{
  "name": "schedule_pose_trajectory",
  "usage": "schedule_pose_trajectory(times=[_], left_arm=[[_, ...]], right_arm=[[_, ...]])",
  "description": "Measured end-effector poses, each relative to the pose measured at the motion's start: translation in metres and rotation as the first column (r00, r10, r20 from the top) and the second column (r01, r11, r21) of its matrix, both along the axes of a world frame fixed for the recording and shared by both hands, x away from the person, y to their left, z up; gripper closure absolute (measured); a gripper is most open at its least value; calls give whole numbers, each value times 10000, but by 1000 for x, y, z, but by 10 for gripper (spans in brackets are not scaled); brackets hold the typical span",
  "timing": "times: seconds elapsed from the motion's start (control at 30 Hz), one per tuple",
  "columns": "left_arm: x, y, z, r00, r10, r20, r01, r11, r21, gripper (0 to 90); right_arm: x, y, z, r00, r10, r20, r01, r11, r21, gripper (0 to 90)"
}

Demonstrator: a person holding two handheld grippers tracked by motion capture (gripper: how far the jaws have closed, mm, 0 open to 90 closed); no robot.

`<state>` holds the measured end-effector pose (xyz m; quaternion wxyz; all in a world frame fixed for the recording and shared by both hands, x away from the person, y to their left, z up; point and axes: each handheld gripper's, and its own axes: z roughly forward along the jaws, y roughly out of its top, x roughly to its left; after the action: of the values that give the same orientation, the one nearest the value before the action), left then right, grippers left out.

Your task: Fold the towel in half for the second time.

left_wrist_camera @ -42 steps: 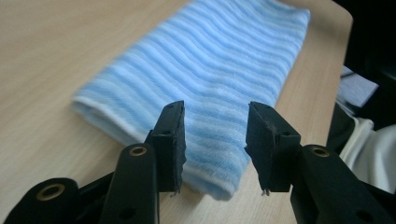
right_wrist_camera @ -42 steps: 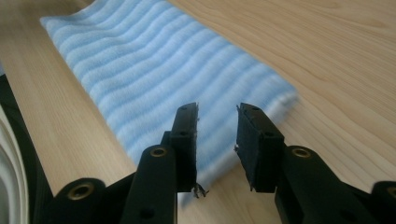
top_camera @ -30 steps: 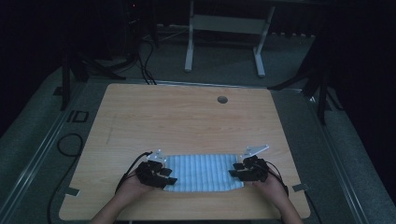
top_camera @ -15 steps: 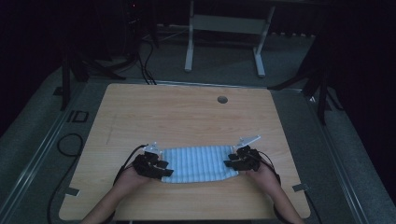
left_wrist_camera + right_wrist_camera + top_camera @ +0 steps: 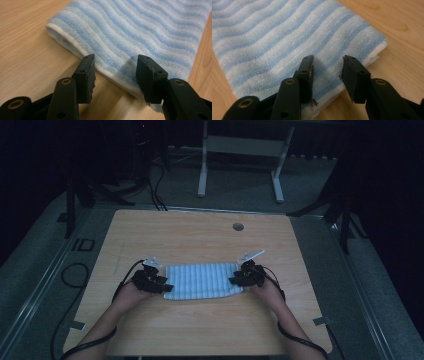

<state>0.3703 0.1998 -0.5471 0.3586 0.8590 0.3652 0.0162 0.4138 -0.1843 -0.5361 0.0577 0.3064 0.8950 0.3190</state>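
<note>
- While one folded striped towel point(image 5: 202, 280) is lying narrower than before, both hands are sitting farther up the table point(image 5: 200, 235).
- Two grippers, left gripper point(image 5: 115, 72) and right gripper point(image 5: 327, 71), are gaping, released, at its ends.

In the left gripper view the striped towel point(image 5: 140, 32) runs off the top and right edges, its far end unseen; the right gripper view cuts it at the top and left; from above, both claws are too small and dark to judge their gap; the person's forearms leave the bottom edge.
</note>
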Motion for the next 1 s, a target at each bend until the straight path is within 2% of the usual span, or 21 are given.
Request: schedule_pose_trajectory(times=[0.03, 0.1, 0.13, 0.23, 0.4, 0.7, 0.9, 1.0], left_arm=[[0, 2, -1, 9998, 39, 200, -39, 10000, -3, 502], [2, 5, -3, 9998, 181, 75, -179, 9995, -268, 506], [3, 6, -3, 9998, 210, 75, -208, 9994, -260, 505], [5, 5, -1, 9995, 282, 115, -282, 9996, -37, 504], [13, 1, 2, 9994, 314, 153, -319, 9989, 330, 498], [31, 6, 5, 9974, 662, 278, -682, 9946, 786, 498], [43, 11, 6, 9938, 1065, 323, -1091, 9896, 935, 498], [45, 12, 6, 9921, 1188, 396, -1221, 9879, 962, 498]], right_arm=[[2, 1, 0, 10000, -32, 19, 32, 10000, 12, 606], [6, 3, 0, 10000, -59, -21, 59, 10000, 73, 606], [7, 4, -1, 9999, -112, -31, 112, 9999, 81, 606], [9, 7, -1, 9999, -119, -25, 120, 9999, 75, 607], [11, 13, 1, 10000, -71, 68, 72, 9998, -204, 607], [21, 24, 0, 9999, -156, 66, 157, 9998, -156, 608], [30, 33, -1, 9996, -268, -19, 268, 9996, 5, 608], [37, 37, 0, 9998, -208, -60, 208, 9998, -62, 609]])
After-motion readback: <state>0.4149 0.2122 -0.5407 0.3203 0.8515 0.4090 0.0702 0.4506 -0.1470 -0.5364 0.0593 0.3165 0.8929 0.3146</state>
